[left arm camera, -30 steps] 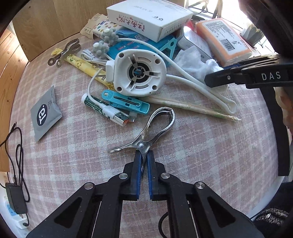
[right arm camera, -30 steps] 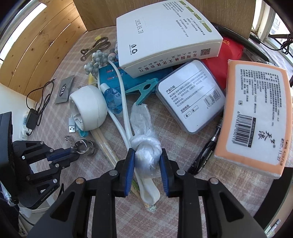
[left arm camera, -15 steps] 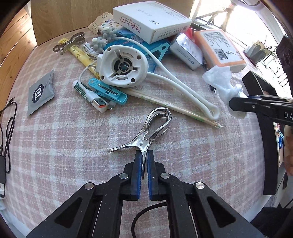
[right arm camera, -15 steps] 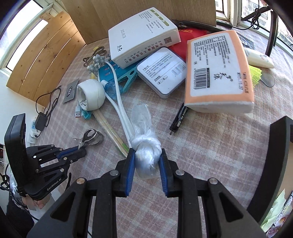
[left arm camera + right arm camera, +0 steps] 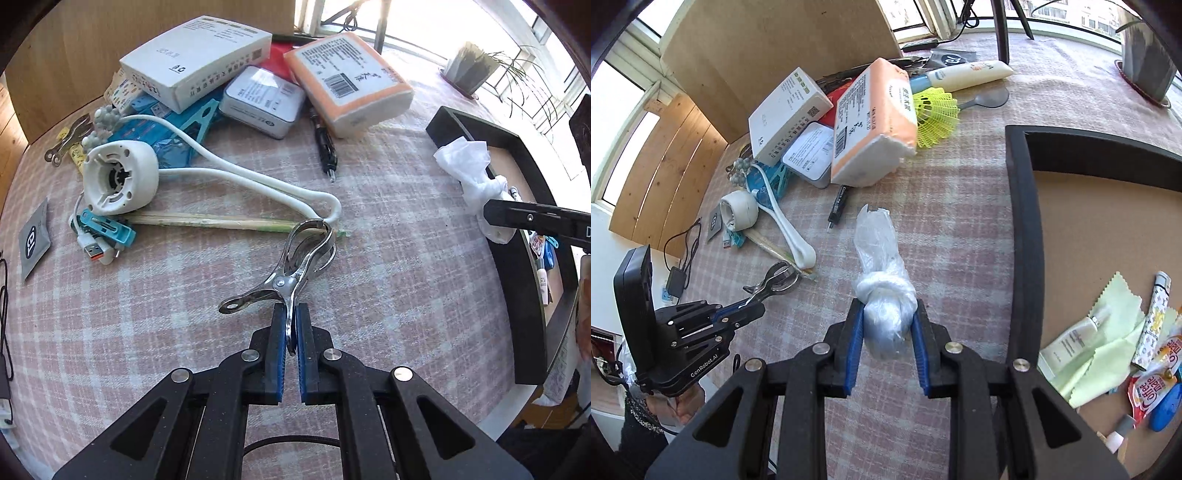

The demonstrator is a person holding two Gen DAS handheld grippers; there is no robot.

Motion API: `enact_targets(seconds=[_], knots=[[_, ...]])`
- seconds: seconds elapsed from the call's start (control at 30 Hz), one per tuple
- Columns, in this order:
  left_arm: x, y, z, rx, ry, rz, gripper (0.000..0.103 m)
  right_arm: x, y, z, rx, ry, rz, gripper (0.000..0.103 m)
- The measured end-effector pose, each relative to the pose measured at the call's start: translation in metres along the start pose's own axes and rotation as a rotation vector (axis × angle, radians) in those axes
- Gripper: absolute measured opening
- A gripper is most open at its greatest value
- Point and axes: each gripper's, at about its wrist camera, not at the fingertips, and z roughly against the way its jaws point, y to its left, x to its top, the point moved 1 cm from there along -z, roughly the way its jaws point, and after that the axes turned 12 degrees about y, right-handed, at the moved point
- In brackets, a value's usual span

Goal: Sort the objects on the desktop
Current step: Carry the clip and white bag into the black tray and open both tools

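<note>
- Left tool (image 5: 290,328): pads pinched nearly together on one handle of the metal clip (image 5: 291,264), so it hangs forward, clear of the bench (image 5: 388,229) clutter.
- Right tool (image 5: 887,338): narrow grip on the knotted plastic bag (image 5: 882,295), held by its bulky end, loose tail free.
- Bag is just beside the black tray (image 5: 1027,236) rim; sorted items already inside, so probably the drop spot.

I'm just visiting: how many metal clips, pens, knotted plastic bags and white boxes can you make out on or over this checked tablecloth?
Shiny metal spring clips: 2
Black pen: 1
Knotted clear plastic bag: 1
White cardboard box: 1
Total: 5
</note>
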Motion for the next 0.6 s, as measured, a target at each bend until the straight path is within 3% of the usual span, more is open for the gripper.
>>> enact_targets(seconds=[0.1,0.23,0.43,0.6], knots=[[0.006,-0.004,-0.006,0.021,0.031,-0.009,0.010,-0.008,-0.008,0.011,-0.002,-0.010,-0.005,0.024],[0.009,-0.005,0.006,0.062,0.010,-0.049,0.029,-0.015,-0.014,0.026,0.009,-0.032,-0.011,0.024],[0.037,-0.006,0.011,0.139,0.014,-0.112,0.032,-0.020,-0.019,0.034,0.017,-0.052,-0.029,0.024],[0.048,-0.009,0.015,0.132,0.033,-0.164,0.035,-0.026,-0.029,0.042,0.020,-0.065,-0.050,0.024]])
